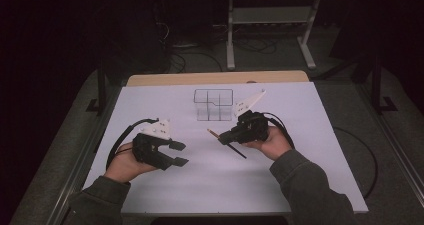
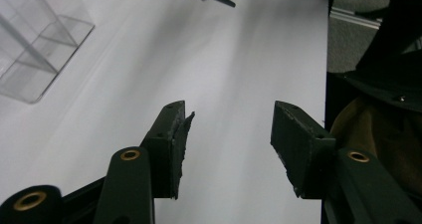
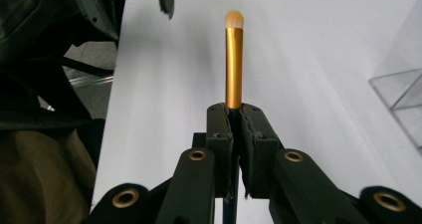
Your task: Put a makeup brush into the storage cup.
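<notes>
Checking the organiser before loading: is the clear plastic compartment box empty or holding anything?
Empty: the clear plastic compartment box shows bare see-through cells.

Readable text: none in any view.
Clear organiser (image 1: 214, 105), at 12 o'clock on the surface (image 1: 280, 180): bare walls, no label, brand or number.
Brush (image 3: 234, 59): plain gold ferrule and dark handle, no print to be made out.
Left gripper (image 1: 178, 153): black body and fingers (image 2: 171, 144) with brass rivets, no marking legible; its grey plate carries only small dark dots, too small to read.
Right gripper (image 1: 224, 138): the same, plate dotted, no letters or figures legible.
White sheet on the surface: blank.
</notes>
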`<state>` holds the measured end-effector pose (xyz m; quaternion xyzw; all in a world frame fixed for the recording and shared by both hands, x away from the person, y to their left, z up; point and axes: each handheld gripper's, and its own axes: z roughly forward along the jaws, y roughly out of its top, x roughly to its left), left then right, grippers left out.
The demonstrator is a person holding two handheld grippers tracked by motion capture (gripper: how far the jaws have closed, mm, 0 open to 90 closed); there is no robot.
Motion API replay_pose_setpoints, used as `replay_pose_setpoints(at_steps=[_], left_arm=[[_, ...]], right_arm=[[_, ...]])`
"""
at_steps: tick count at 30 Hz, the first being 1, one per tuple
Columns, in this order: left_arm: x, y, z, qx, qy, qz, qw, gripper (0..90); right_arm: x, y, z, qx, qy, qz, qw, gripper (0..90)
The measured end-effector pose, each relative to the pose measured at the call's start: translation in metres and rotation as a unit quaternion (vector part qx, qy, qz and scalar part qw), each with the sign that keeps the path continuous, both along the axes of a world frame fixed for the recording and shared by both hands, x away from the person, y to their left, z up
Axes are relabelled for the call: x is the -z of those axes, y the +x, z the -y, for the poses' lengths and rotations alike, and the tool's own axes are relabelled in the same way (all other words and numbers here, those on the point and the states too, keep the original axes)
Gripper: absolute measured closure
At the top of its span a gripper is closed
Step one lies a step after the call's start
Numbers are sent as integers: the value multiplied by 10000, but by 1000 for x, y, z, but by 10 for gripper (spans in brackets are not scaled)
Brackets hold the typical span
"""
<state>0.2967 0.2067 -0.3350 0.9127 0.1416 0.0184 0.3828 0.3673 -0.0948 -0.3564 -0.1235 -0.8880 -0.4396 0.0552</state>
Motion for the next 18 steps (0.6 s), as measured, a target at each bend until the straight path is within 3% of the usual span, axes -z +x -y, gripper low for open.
replay_pose_setpoints(at_steps=[11,13,18], left_arm=[[16,-10,-14,-336,-134,120,9993,430],[17,-11,-17,-318,-59,175,9993,419],[24,-16,-21,-450,-206,159,9986,412]], right_arm=[[-21,25,-10,62,132,254,9996,829],[-24,29,-12,94,194,266,9994,829],[-32,41,-18,181,251,317,9990,829]])
